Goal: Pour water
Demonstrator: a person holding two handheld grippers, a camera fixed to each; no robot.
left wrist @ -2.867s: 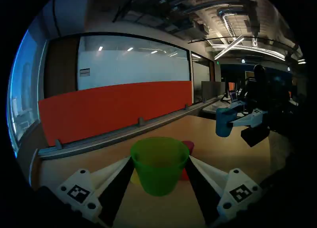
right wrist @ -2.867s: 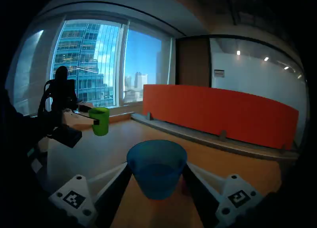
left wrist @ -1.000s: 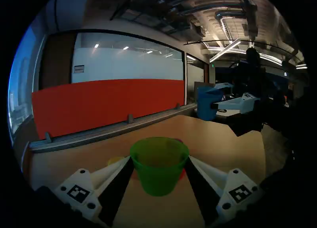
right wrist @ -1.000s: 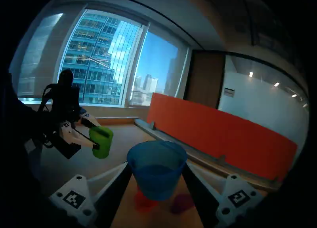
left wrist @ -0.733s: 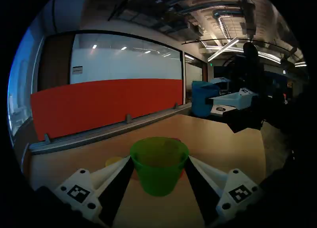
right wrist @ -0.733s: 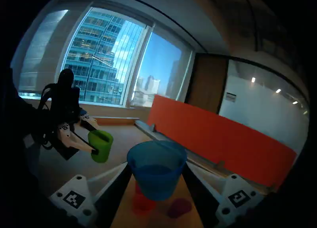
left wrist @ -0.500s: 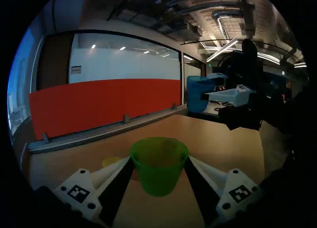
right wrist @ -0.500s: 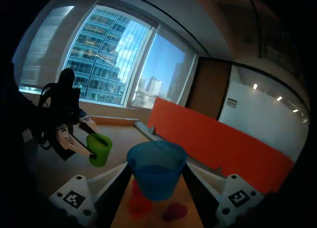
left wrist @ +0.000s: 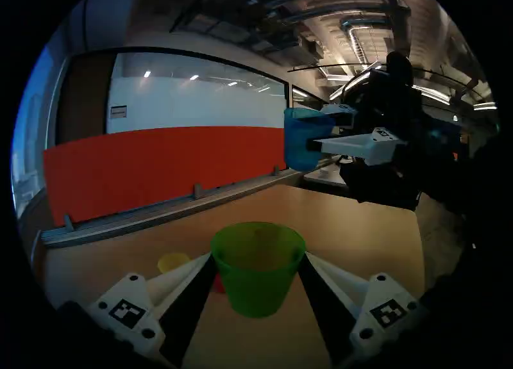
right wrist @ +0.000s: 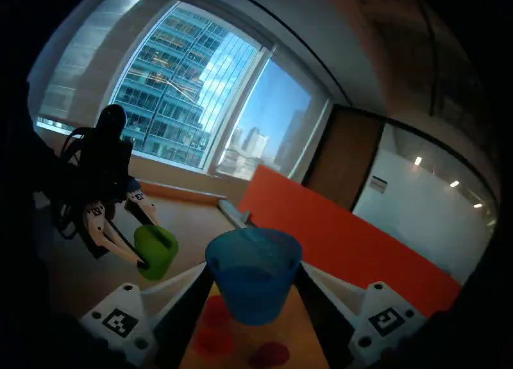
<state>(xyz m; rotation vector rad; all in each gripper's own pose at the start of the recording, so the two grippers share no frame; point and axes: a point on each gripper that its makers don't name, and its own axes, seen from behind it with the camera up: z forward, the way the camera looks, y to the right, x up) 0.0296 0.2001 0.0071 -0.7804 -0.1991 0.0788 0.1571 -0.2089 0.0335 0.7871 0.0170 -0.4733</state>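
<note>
— What sort of room is it?
— An office. There is a smooth tan wooden table (left wrist: 365, 234), with a long matte orange panel (left wrist: 160, 164) along its far edge on a grey metal rail (left wrist: 147, 212). The right gripper view adds tall windows (right wrist: 179, 93) with glass towers outside.

— And the left gripper (left wrist: 256, 261)?
— It is clenched on the green cup (left wrist: 258, 286). Both black-faced fingers (left wrist: 192, 292) press its sides. The cup is tapered, translucent plastic with a round rolled rim, and it is held above the wood. The white finger bodies flare outward, each with a square black-and-white marker (left wrist: 126, 312).

— The right gripper (right wrist: 254, 274)?
— The same clasp, this time on the blue cup (right wrist: 254, 302), which has the same tapered plastic shape. Water (right wrist: 251, 280) shows through its wall as a darker band partway up.

— How do the two cups stand to each other?
— Well apart. In the left gripper view the blue cup hangs high and to the right, in front of the panel's far end. In the right gripper view the green cup sits lower left, tilted with its mouth turned towards the camera.

— What lies on the table?
— A small yellow cup (left wrist: 172, 262) sits just left of the green one, and something red (left wrist: 219, 283) is half hidden behind it. Below the blue cup are three round red shapes (right wrist: 217, 310), too blurred to tell more.
</note>
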